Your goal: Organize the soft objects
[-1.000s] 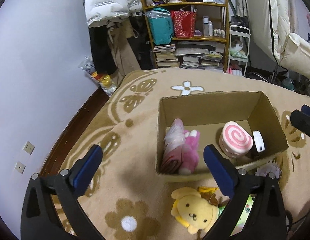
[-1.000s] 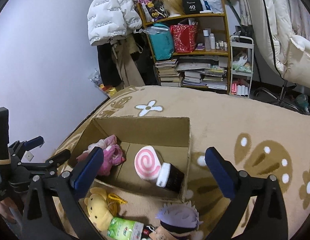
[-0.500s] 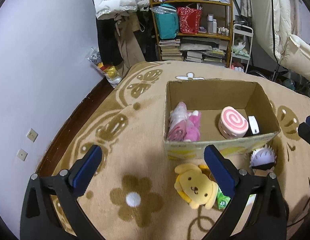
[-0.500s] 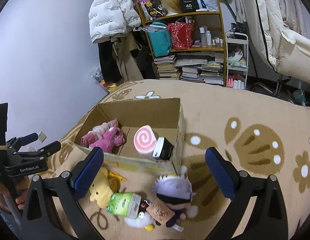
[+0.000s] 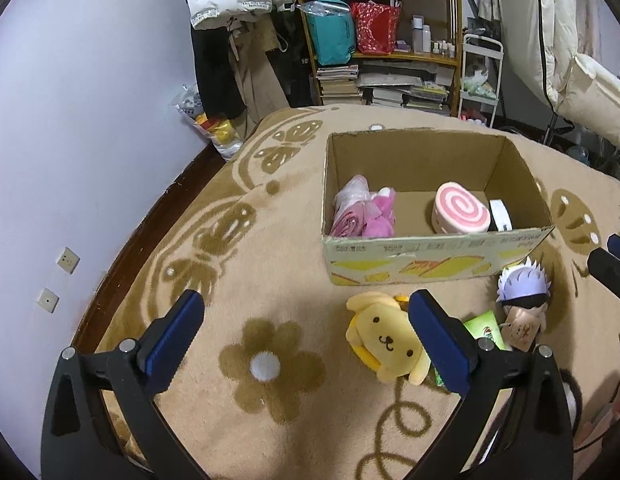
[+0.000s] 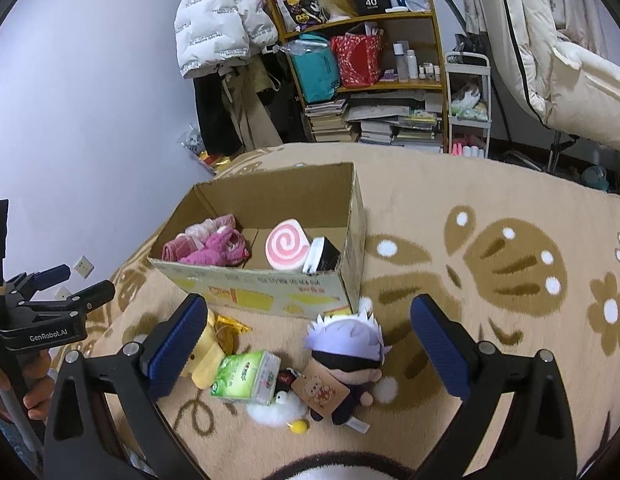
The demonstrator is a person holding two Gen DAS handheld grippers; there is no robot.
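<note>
On the tan carpet with brown flower and butterfly patterns [image 5: 238,408], the left gripper [image 5: 306,336] hangs above the floor with its blue-padded jaws spread wide and nothing between them. Just right of its middle lies the yellow dog-shaped plush toy [image 5: 383,340], face up, partly behind the gripper's right finger. Beyond it stands the open brown cardboard box [image 5: 429,258], well in from the carpet's left edge. Inside, against the left wall, rests the pink fluffy plush bundle [image 5: 363,214]; right of it sits the pink-and-white swirl roll cushion [image 5: 461,214], touching a black-and-white block [image 6: 321,256] near the right wall.

In front of the box, the green tissue pack [image 6: 248,376] lies beside the yellow dog. Right of it are a small white fluffy duck toy [image 6: 276,412] and the white-haired, blindfolded plush doll [image 6: 345,354] with a brown paper tag, close to the box's front right corner. The right gripper [image 6: 308,340] hovers over these, jaws wide apart and holding nothing.
</note>
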